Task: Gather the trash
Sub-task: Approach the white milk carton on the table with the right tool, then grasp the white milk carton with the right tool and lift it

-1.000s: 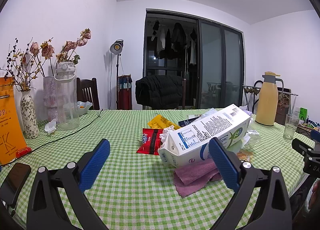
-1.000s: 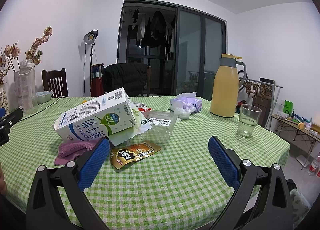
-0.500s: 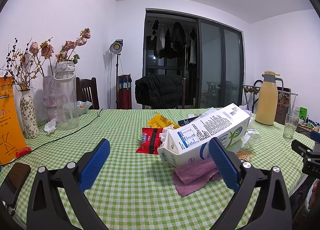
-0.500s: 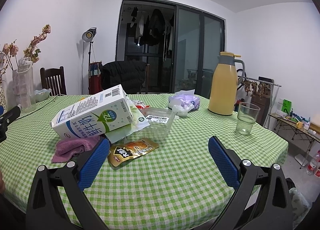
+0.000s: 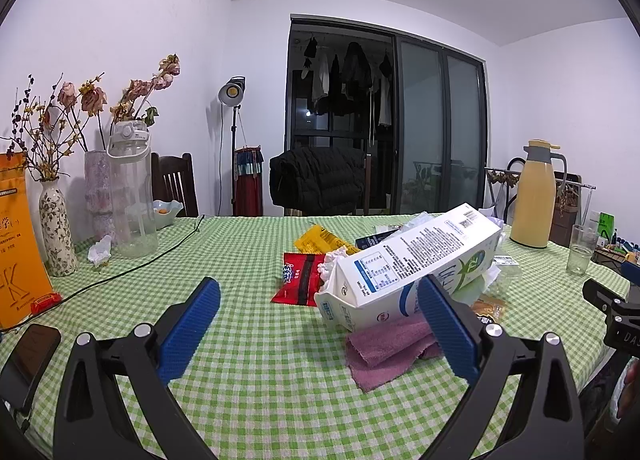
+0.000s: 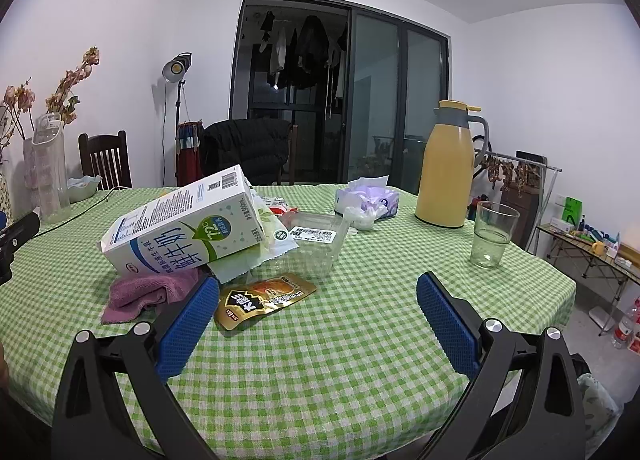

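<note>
Both tools are spread wide and hold nothing: the left gripper (image 5: pixel 318 318) hovers over the green checked tablecloth (image 5: pixel 256 356), and the right gripper (image 6: pixel 318 316) hangs above the same cloth nearer the table's edge.

The trash sits in a heap at mid-table. A white milk carton (image 6: pixel 184 226) lies tilted on its side, its lower end on a folded mauve cloth (image 6: pixel 140 292); its face reads "鲜牛奶" and "72°C", with a barcode on the raised end. Its opened spout faces the left wrist camera; whether anything is inside cannot be seen. Just beside it stands a clear plastic tray (image 6: pixel 314 246) bearing a barcode sticker. A gold snack pouch (image 6: pixel 262 300) lies flat in front. A red wrapper (image 5: pixel 298 278) and a yellow wrapper (image 5: pixel 320 242) lie behind the carton.

A drinking glass (image 6: pixel 492 234) holds a little clear liquid, near the yellow thermos jug (image 6: pixel 448 168). A purple tissue pack (image 6: pixel 370 200) shows a tissue sticking up.
</note>
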